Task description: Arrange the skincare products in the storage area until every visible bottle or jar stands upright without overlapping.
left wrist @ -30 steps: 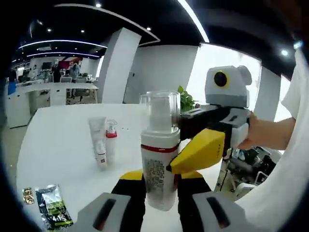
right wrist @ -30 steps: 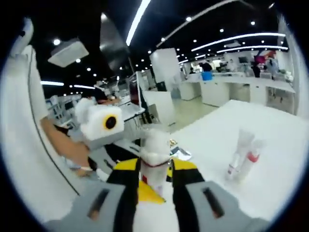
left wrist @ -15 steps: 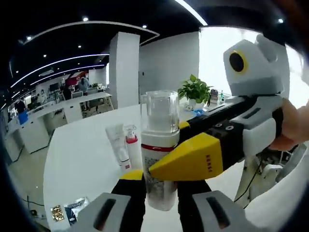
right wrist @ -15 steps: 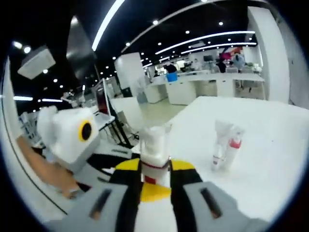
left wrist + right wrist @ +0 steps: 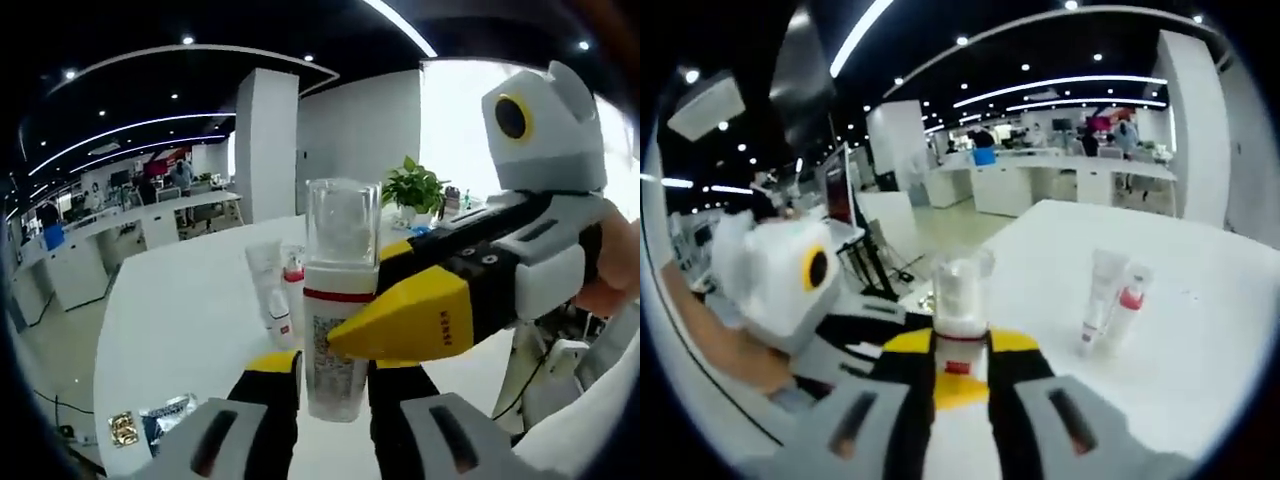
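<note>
Left gripper view: left gripper and right gripper fingers both clamp upright pump bottle.

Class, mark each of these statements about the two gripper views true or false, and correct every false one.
1. Both grippers grip the clear-capped bottle. True: the left gripper and the right gripper each have their jaws against it.
2. The clear-capped bottle lies flat on the white table. False: it is held upright between the jaws.
3. A white tube and a red-collared pump bottle stand side by side on the table. True.
4. The bottle's collar band is blue. False: it is red.
5. Sachets lie near the table's edge. True.
</note>
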